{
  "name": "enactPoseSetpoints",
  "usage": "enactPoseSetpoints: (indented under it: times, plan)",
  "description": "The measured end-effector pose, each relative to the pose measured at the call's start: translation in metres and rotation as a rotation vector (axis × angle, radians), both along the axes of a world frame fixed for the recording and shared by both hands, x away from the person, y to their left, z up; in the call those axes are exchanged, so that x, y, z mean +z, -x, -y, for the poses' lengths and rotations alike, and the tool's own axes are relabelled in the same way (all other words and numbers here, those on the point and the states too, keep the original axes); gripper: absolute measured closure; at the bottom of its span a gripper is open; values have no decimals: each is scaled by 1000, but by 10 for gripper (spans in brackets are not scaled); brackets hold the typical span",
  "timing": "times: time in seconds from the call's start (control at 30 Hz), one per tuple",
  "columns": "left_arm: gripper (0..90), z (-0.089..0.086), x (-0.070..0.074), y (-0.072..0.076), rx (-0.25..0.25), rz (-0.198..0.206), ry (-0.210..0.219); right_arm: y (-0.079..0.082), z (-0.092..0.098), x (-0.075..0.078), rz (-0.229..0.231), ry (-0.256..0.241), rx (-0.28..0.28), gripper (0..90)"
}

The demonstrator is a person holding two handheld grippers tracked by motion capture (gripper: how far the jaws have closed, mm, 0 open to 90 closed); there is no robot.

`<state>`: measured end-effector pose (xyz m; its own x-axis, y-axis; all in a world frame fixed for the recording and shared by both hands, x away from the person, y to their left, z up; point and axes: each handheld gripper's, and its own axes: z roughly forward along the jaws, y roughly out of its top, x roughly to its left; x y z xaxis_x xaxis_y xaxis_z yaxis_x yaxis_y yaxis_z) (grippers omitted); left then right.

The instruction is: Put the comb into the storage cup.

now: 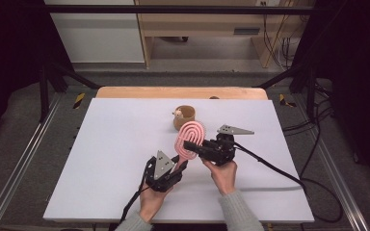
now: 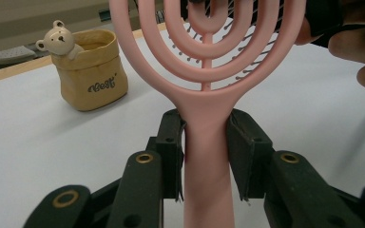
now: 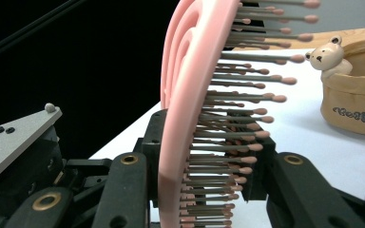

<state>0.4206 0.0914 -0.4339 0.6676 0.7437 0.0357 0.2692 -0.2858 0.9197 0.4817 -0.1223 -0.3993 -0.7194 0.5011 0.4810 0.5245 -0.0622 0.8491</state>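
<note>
Your left gripper (image 2: 204, 156) is clamped on the brush (image 2: 206, 95) handle, right gripper (image 3: 204, 161) pinching its head, cup (image 1: 184, 118) just beyond. Release one side before tipping it in.

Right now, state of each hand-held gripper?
Left hand-held gripper: shut on the pink hairbrush handle.
Right hand-held gripper: shut on the brush head.

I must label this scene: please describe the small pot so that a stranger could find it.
On the white table, look toward the far edge, just beyond the pink brush. The tan pot stands there alone, with a small bear figure peeking over its rim.
</note>
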Motion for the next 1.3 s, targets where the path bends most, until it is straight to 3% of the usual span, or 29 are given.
enactPoseSetpoints:
  times: [0.27, 0.53, 0.93, 1.3]
  plan:
    - [649, 0, 3, 0, -16, -1, 9, 1, 1, 2, 18, -2, -15, 630]
    - [572, -6, 10, -2, -50, -13, 47, 0, 4, 4, 26, 11, -29, 630]
    - [332, -20, 23, -12, -92, -63, 74, -2, 9, 10, 58, 25, -68, 630]
    - [84, -45, 29, -22, -135, -110, 90, -3, 14, 15, 82, 44, -91, 630]
